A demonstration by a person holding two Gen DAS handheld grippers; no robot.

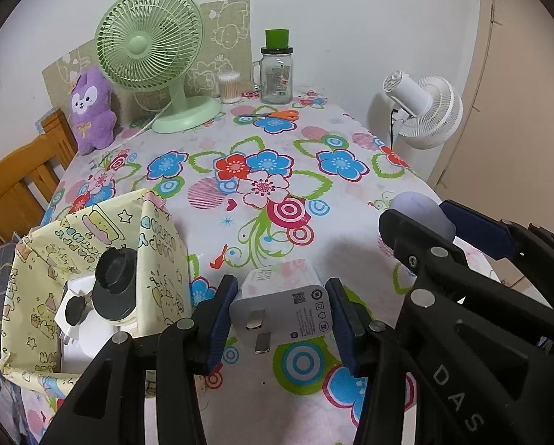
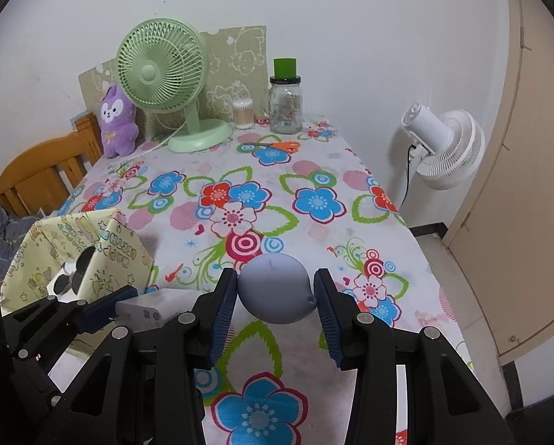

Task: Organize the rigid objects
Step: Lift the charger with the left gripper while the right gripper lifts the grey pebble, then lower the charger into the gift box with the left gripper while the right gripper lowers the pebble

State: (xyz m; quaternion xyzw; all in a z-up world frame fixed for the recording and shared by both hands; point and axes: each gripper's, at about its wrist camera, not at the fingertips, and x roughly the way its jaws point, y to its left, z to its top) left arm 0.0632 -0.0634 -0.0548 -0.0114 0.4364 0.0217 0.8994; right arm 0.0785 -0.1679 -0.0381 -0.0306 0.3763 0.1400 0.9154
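Observation:
My left gripper (image 1: 281,298) is shut on a white plug-in charger (image 1: 284,311), its metal prongs facing the camera, held above the floral tablecloth (image 1: 262,185). Just left of it stands a yellow patterned fabric bin (image 1: 158,244) holding a black-capped bottle (image 1: 115,285) and white items. My right gripper (image 2: 276,289) is shut on a round grey-lilac object (image 2: 273,289) with a small nub, lifted over the table's near edge. In the right wrist view the left gripper (image 2: 110,309) shows at lower left with the charger (image 2: 147,309), beside the bin (image 2: 91,256).
At the table's far end stand a green desk fan (image 1: 151,59), a purple plush toy (image 1: 91,111), a cotton-swab tub (image 1: 229,88), a glass jar (image 1: 276,74) with a green cap and orange scissors (image 1: 277,114). A wooden chair (image 1: 21,181) is left, a white floor fan (image 1: 425,109) right.

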